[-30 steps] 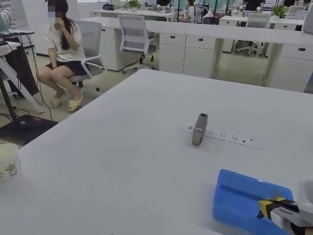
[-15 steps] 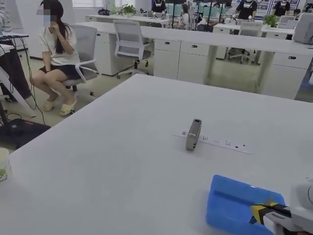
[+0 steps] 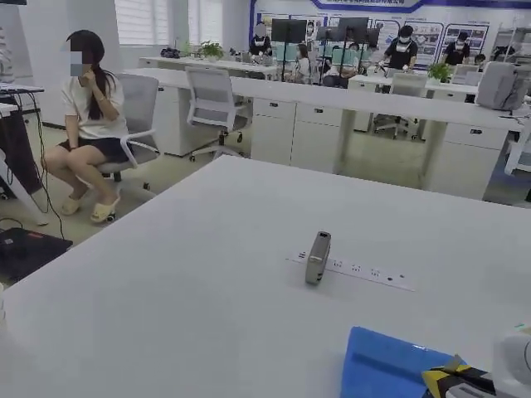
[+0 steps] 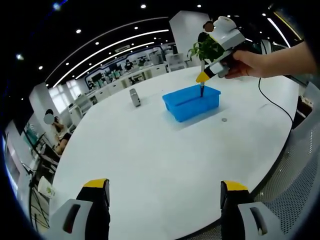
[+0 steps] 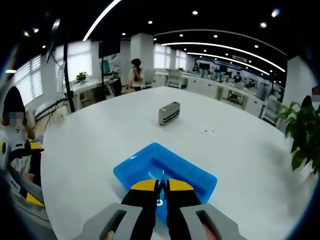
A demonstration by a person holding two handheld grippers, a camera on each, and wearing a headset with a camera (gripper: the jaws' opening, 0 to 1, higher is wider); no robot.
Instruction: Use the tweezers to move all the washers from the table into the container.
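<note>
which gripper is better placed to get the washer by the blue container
Right, probably: the right gripper, jaws shut on the tweezers, hangs over the container near the washer; the left gripper is open, far back.

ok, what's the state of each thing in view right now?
left gripper: open, empty.
right gripper: shut on tweezers.
blue container: open-topped, on the table.
tweezers: held, pointing down into the container.
washer: on the table, outside the container.

White table (image 3: 182, 282). Carries a blue tub (image 5: 131, 168) right beneath the tips of the right jaws, a grey box (image 5: 169, 113) farther ahead beside a socket strip (image 3: 365, 272), and one small washer (image 4: 223, 120) far ahead of the left jaws, near the tub.
</note>
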